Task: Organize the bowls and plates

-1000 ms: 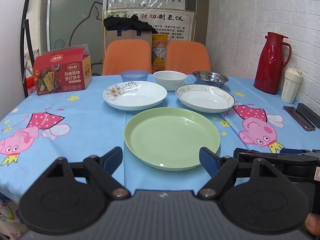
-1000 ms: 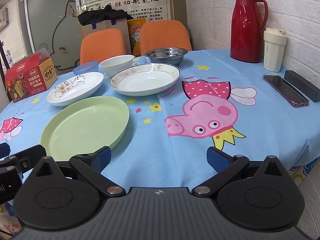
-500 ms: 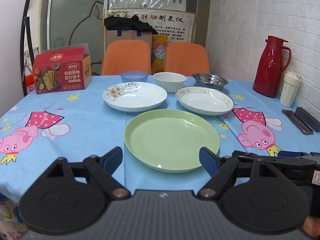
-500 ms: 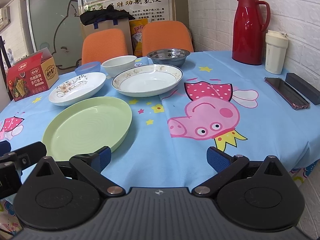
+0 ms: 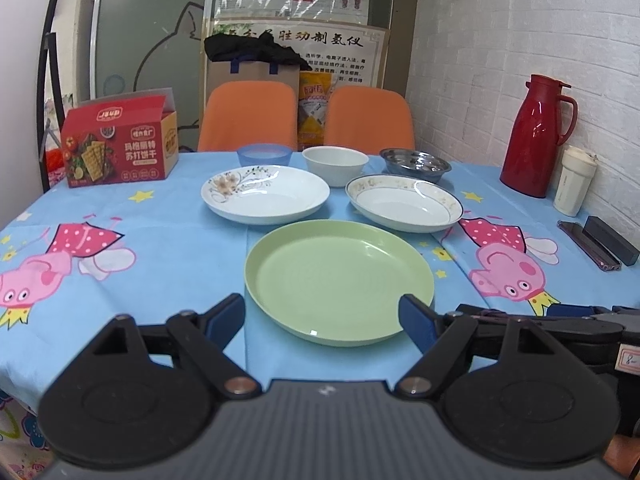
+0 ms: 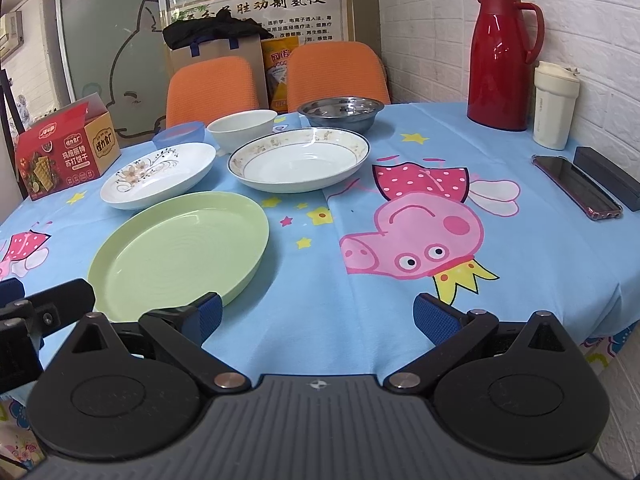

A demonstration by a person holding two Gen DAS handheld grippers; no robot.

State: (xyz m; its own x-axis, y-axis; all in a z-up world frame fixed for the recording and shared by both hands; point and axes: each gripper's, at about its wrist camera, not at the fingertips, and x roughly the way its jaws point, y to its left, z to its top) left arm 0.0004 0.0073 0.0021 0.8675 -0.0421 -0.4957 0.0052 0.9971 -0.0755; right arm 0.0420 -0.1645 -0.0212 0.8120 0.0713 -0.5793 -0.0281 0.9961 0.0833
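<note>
A green plate [image 5: 339,277] [image 6: 180,250] lies nearest on the table. Behind it are a white flowered plate [image 5: 265,193] [image 6: 158,174] on the left and a gold-rimmed white plate [image 5: 404,207] [image 6: 298,163] on the right. Further back stand a blue bowl [image 5: 264,155] [image 6: 180,135], a white bowl [image 5: 335,164] [image 6: 242,128] and a steel bowl [image 5: 415,163] [image 6: 341,113]. My left gripper [image 5: 322,320] is open and empty, just before the green plate's near rim. My right gripper [image 6: 318,318] is open and empty, right of the green plate.
A red cracker box [image 5: 120,144] stands at the back left. A red thermos [image 6: 502,58], a white cup [image 6: 554,106], a phone [image 6: 576,186] and a dark case [image 6: 606,176] sit along the right wall. Two orange chairs [image 5: 248,116] stand behind the table.
Both grippers have risen and drawn back slightly, so the table sits a little lower and farther in both views. Nothing on the table has moved.
</note>
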